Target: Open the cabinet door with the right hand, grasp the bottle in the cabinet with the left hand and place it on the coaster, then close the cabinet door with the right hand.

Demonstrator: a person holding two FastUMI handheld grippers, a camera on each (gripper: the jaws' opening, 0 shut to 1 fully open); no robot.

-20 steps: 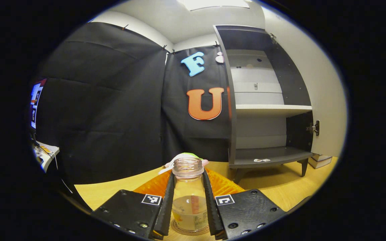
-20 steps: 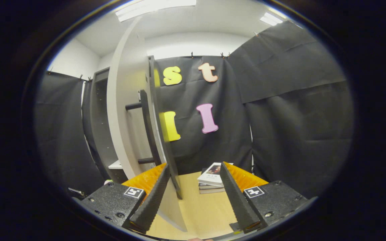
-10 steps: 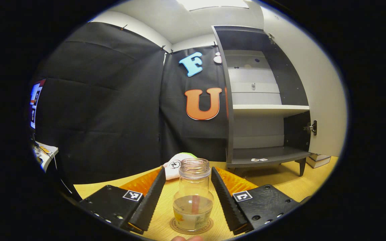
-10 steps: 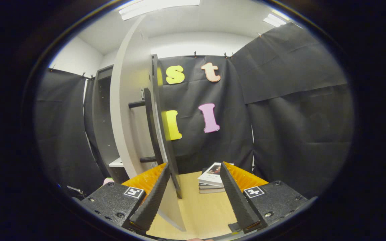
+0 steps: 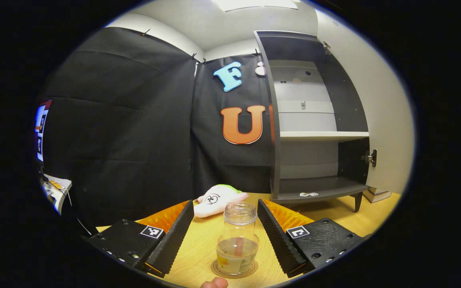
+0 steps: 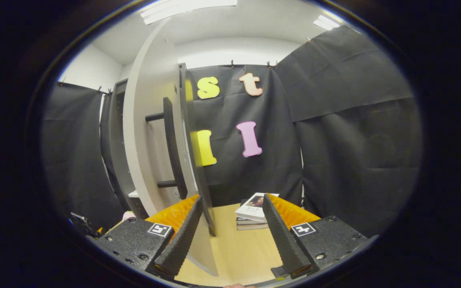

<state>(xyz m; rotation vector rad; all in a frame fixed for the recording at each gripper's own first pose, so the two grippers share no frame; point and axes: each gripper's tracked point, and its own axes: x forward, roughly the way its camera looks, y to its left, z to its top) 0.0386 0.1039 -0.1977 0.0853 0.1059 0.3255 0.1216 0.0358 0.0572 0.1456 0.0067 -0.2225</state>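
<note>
A clear glass bottle [image 5: 237,240] with a little liquid stands upright on a round coaster [image 5: 234,269] on the wooden table. My left gripper [image 5: 225,230] is open, its fingers apart on either side of the bottle and clear of it. Beyond stands the grey cabinet [image 5: 314,120] with its shelves bare and its door swung wide. In the right gripper view the open door [image 6: 150,132] stands edge-on with its dark bar handle [image 6: 172,148] facing me. My right gripper [image 6: 232,224] is open just in front of the door's lower edge, holding nothing.
A white plush toy [image 5: 216,198] lies on the table behind the bottle. A stack of books [image 6: 252,212] sits on the table past the right gripper. A fingertip [image 5: 213,283] shows at the bottom of the left gripper view. A screen [image 5: 40,128] glows at far left.
My left gripper let go of the bottle, opened wide and drew back, leaving the bottle on the coaster. The door has shifted slightly in the right gripper view.
</note>
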